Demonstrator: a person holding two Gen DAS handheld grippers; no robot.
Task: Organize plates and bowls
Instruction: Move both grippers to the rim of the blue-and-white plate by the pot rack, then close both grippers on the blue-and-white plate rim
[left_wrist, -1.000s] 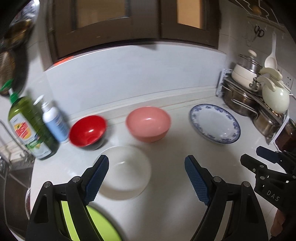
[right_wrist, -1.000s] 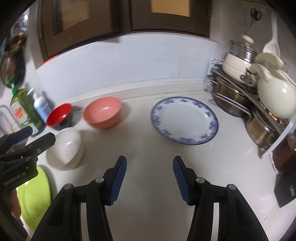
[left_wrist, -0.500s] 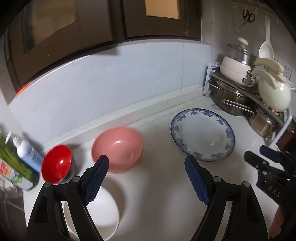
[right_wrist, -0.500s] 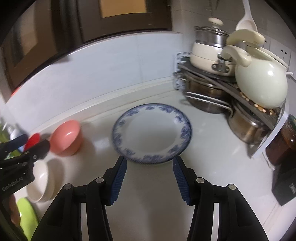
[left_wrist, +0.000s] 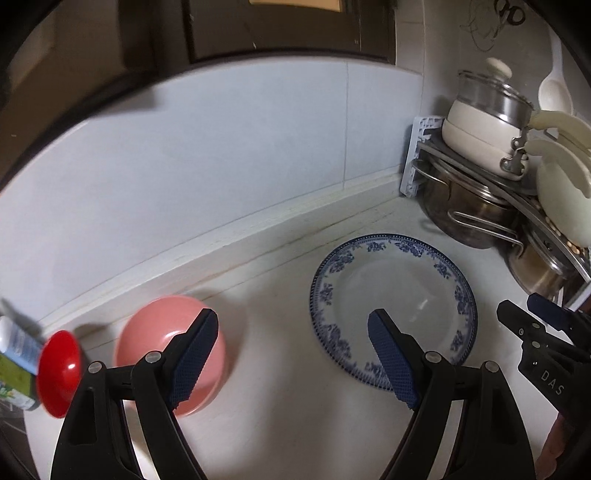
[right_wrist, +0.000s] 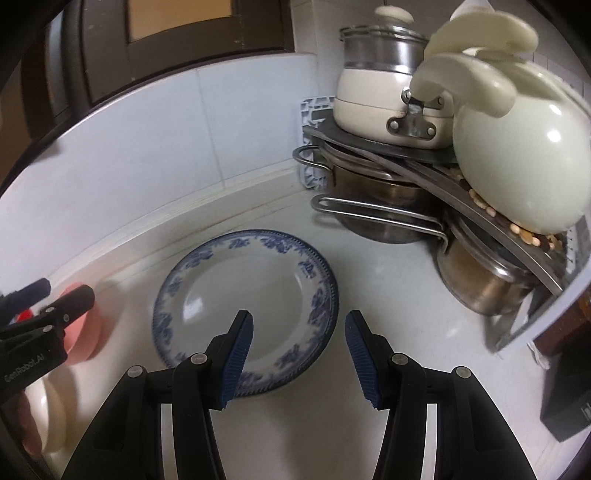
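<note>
Plates and bowls lie along the back edge of the white counter (left_wrist: 280, 424). Furthest left is a red bowl (left_wrist: 61, 373) at the counter's left edge, just beside a blurred green bottle (left_wrist: 13, 384) and a white-and-blue one (left_wrist: 18, 343) whose labels cannot be read. Next to it sits a pink bowl (left_wrist: 162, 339), and in the right wrist view a white bowl (right_wrist: 48, 413) shows nearer the front edge. Toward the right back corner, near the rack of steel pots (right_wrist: 376, 206), lies the blue-patterned plate (right_wrist: 266, 291).

The left gripper (left_wrist: 291, 354) hangs with its jaws wide apart and empty, between the pink bowl and the plate. The right gripper (right_wrist: 299, 354) is likewise spread and empty, over the plate's near right rim.

The plate looks like glazed ceramic: stiff, fairly heavy, slick and breakable. It lies flat, so the raised rim is probably the only place to pinch, best at the near edge. The bowls look lighter, perhaps plastic, and could be taken by the wall.

Readable writing: "DAS" on the right gripper in the left view, "GenRobot.AI" on the left gripper in the right view.
</note>
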